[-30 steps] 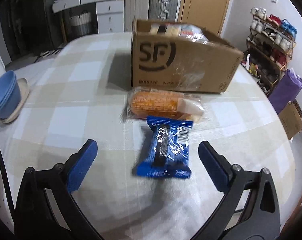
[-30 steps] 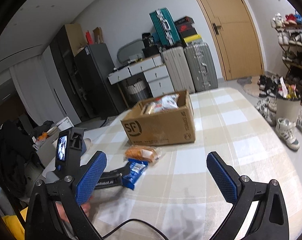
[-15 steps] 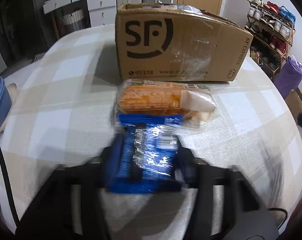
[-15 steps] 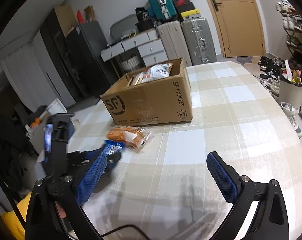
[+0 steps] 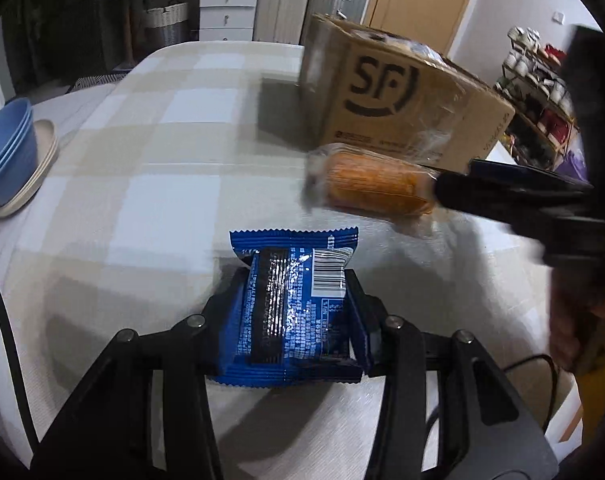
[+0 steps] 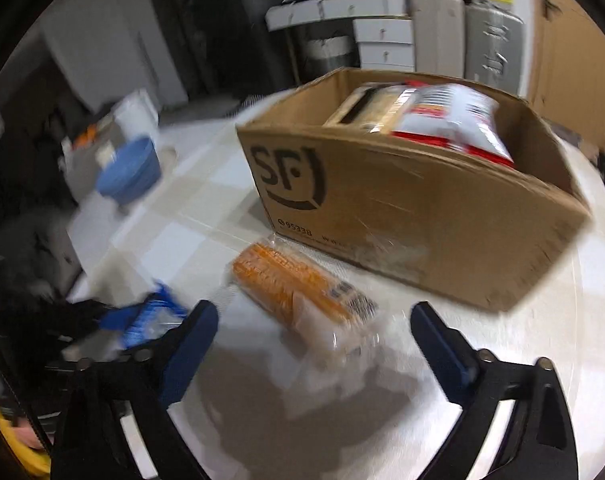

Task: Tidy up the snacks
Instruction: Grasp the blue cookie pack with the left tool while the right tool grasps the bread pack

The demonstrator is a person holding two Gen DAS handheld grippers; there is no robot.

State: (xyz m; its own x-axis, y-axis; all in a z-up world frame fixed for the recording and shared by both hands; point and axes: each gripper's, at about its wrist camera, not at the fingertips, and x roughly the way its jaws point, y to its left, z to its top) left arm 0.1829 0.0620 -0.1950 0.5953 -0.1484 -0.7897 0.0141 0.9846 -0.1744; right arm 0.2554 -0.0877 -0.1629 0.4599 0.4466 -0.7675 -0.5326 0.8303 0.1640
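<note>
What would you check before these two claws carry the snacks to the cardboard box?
1. Left gripper clamped on the blue packet: ok.
2. Orange packet between the right gripper fingers: ok.
3. Right gripper gripping it: not ok, jaws closing, not touching.
4. Cardboard box open on top: ok.
5. Room left inside the box: cannot tell.

Cardboard box point(image 5: 402, 104) is blocking the far side of the surface point(image 5: 162, 160), w/ orange snack pack point(image 6: 302, 292) lying just in front. Blue bowls point(image 5: 6, 152) are sitting at the left edge; wide bare checked area is lying open btw them & the box.
</note>
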